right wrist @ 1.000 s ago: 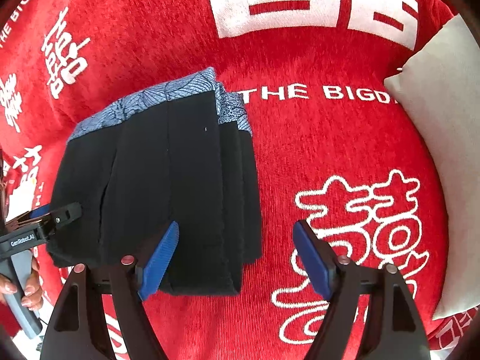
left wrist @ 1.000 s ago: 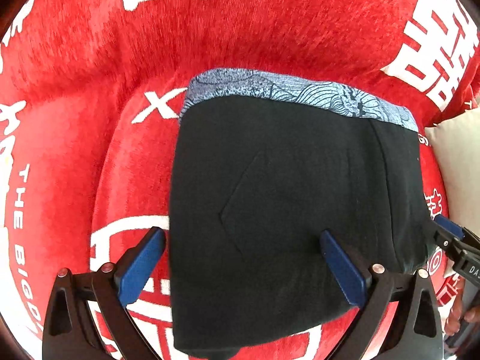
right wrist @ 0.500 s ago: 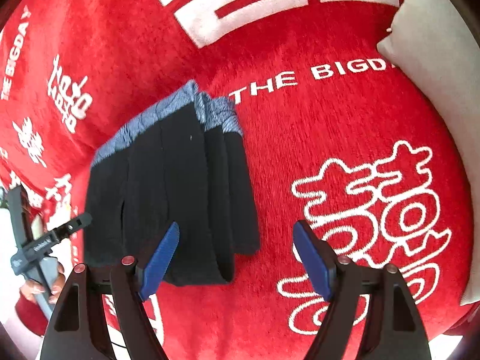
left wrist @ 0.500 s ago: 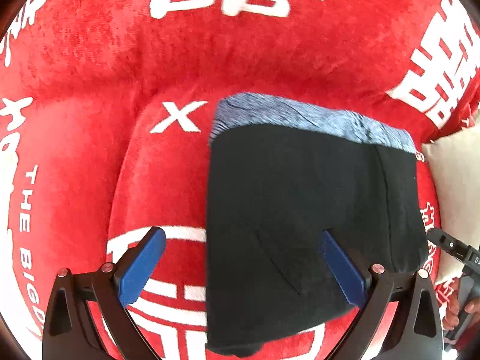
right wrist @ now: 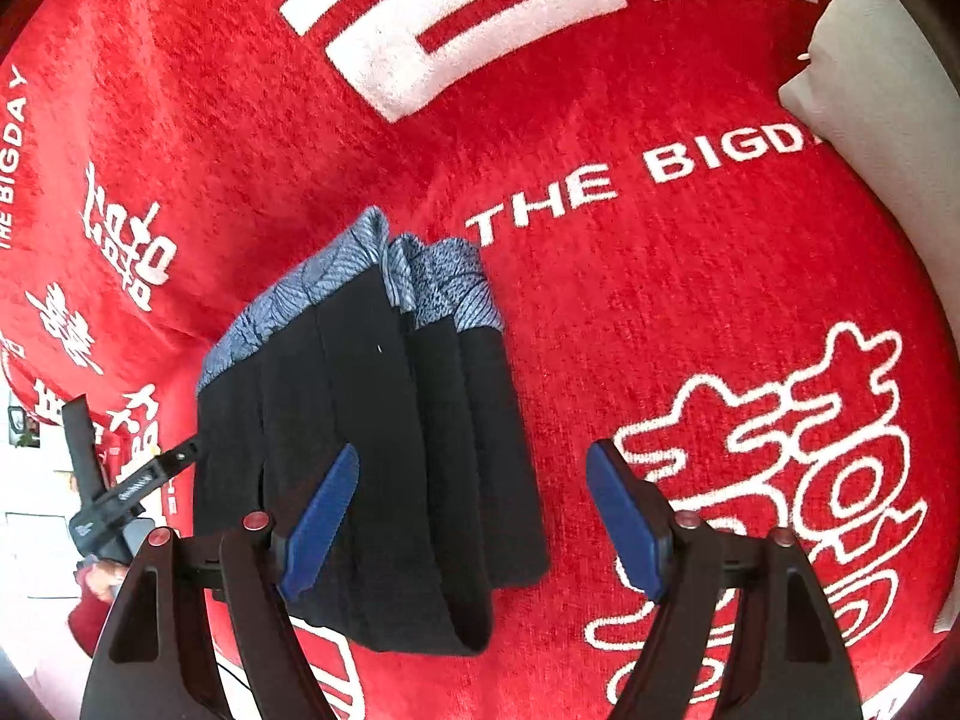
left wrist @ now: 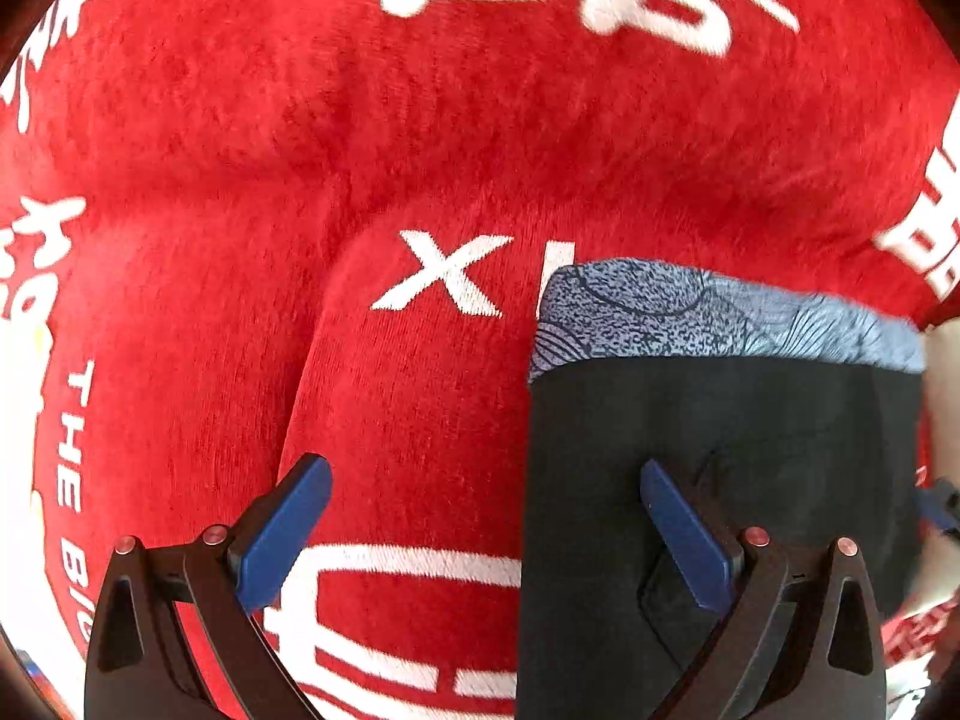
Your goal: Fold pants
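Black pants [right wrist: 372,456] are lying folded into a compact stack on the red blanket [right wrist: 690,312] — seemingly finished. Left claw [left wrist: 486,531] and right claw [right wrist: 474,519] are hovering wide open, holding nothing.

Pants [left wrist: 720,456]: black, folded, blue patterned waistband, laid on red blanket [left wrist: 360,150].
Left gripper [left wrist: 486,534]: jaws spread, nothing held.

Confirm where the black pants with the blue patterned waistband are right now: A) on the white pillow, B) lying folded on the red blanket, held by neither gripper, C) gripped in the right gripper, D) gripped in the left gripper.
B: the black pants with the blue patterned waistband lie folded on the red blanket, and both the left gripper and right gripper are open and empty.
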